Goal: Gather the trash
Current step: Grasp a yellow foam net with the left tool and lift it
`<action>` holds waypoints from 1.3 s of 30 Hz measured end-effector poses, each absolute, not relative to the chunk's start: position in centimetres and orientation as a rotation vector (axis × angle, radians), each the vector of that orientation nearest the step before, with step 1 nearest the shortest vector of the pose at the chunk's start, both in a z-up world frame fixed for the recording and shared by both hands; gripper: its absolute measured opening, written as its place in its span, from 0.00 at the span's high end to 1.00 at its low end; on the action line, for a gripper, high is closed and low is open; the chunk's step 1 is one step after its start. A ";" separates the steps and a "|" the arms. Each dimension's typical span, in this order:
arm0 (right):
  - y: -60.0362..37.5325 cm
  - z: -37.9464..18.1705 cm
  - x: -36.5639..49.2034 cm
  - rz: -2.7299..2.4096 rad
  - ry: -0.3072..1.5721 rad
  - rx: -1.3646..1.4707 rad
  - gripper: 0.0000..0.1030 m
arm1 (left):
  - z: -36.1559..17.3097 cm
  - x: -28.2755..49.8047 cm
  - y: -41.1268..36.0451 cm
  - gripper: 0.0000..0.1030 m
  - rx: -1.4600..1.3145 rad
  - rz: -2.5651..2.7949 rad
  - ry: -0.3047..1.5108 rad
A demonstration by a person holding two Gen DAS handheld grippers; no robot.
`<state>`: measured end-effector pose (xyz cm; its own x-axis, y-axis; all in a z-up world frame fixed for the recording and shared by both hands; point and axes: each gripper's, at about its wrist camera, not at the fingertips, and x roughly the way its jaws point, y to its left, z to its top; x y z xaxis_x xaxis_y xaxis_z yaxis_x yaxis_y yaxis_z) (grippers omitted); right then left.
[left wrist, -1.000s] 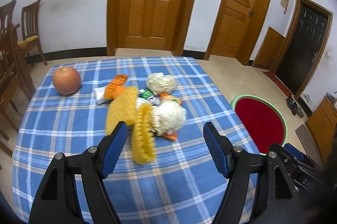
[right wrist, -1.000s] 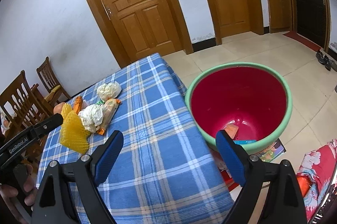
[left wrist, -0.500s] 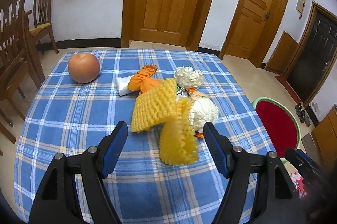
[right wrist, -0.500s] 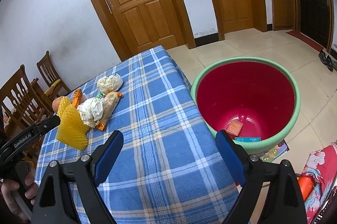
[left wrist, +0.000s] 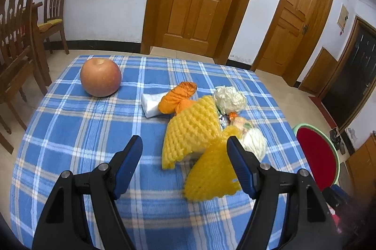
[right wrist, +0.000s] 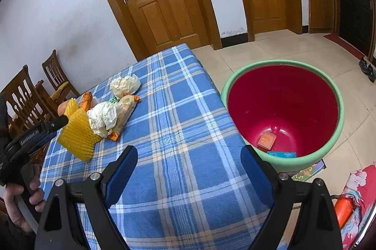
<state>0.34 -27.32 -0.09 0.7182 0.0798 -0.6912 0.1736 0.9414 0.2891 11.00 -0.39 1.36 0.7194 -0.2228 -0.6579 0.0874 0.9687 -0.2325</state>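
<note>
Left hand-held gripper (left wrist: pixel 184 147) spread wide, nothing pinched, above checked surface (left wrist: pixel 77 132) beside yellow foam net (left wrist: pixel 195 130). Right hand-held gripper (right wrist: pixel 189 161) likewise spread and empty, over surface edge. Trash pile (right wrist: pixel 110 113) mid-surface. Red bin (right wrist: pixel 284 109) on floor alongside, scraps inside.
</note>
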 end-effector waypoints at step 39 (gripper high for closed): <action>-22.7 0.4 1.5 0.063 0.780 0.287 0.12 | -0.3 7.2 2.8 0.70 -0.316 -0.265 0.823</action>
